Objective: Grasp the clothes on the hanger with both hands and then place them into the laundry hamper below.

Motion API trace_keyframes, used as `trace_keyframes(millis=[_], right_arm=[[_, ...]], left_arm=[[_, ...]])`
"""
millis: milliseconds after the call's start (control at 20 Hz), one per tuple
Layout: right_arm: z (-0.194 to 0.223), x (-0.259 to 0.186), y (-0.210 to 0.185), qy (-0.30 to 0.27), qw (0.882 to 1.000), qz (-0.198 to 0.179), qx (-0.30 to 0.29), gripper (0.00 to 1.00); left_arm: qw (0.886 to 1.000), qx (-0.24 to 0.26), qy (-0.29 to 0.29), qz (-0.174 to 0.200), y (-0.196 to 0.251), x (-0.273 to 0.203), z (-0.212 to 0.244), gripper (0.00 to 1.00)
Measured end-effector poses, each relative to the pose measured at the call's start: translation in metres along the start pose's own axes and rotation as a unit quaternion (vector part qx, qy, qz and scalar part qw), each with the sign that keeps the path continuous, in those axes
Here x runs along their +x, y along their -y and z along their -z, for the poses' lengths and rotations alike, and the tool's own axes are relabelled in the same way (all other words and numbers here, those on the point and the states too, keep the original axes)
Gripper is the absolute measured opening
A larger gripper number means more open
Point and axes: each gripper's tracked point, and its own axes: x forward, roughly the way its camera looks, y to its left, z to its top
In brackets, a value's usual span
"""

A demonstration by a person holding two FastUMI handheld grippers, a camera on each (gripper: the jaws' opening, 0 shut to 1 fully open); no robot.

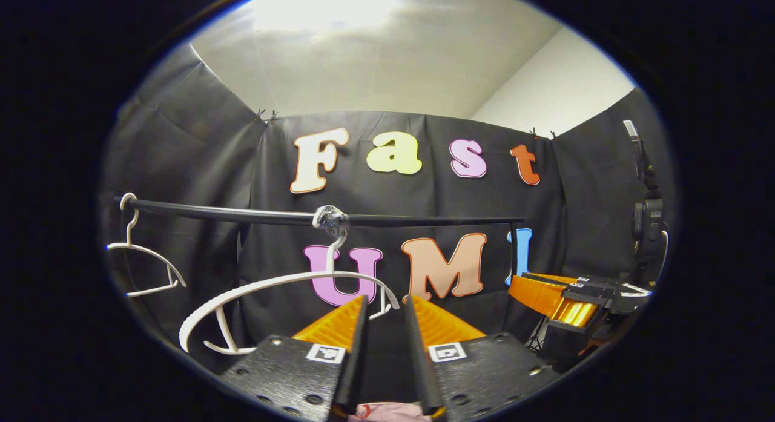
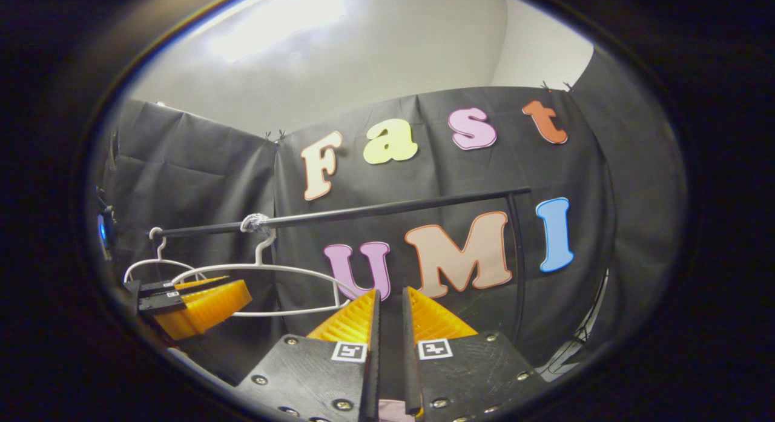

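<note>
While both claws point up toward the far wall, a black rail [image 1: 254, 216] runs left to right across the booth in front of the black cloth. Two bare white hangers hang from it: the larger hanger [image 1: 284, 289], its hook wrapped in clear tape, sits near the middle, and a smaller hanger [image 1: 142, 255] hangs further left.

In the left gripper view, the left claw [image 1: 386, 310] rises just right of the larger hanger, its fingers a narrow gap apart. A scrap of pink clothes [image 1: 390, 412] shows low down between the fingers at the near edge; whether the fingers press on it I cannot tell. The right claw [image 1: 548, 298] shows at the right.

In the right gripper view, the right claw [image 2: 390, 301] stands with its fingers almost together, and a sliver of pink clothes [image 2: 390, 410] lies at their base. The left claw [image 2: 200, 304] shows at the left, below the hangers.
</note>
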Motion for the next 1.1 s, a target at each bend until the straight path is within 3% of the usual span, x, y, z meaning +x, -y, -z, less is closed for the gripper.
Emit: trace_keyframes(millis=[50,150,350,400,1100], right_arm=[[0.0,-0.002,0.0,0.002,1.0,0.0,0.0,0.17],[-0.002,-0.002,0.001,0.004,1.0,0.0,-0.003,0.29],[0.001,-0.001,-0.001,0.002,1.0,-0.006,-0.001,0.86],[-0.002,-0.003,0.0,0.004,1.0,-0.004,-0.002,1.0],[-0.003,-0.006,0.007,0.01,1.0,-0.004,-0.014,1.0]], left_arm=[[1.0,0.0,0.001,0.0,-0.001,0.0,0.0,0.45],[1.0,0.0,0.005,-0.002,-0.002,0.001,-0.001,0.66],[1.0,-0.005,0.012,-0.001,0.0,0.0,-0.004,0.94],[1.0,-0.006,0.013,-0.002,0.0,0.001,-0.005,0.96],[1.0,-0.011,0.006,-0.006,0.004,0.004,0.005,0.96]])
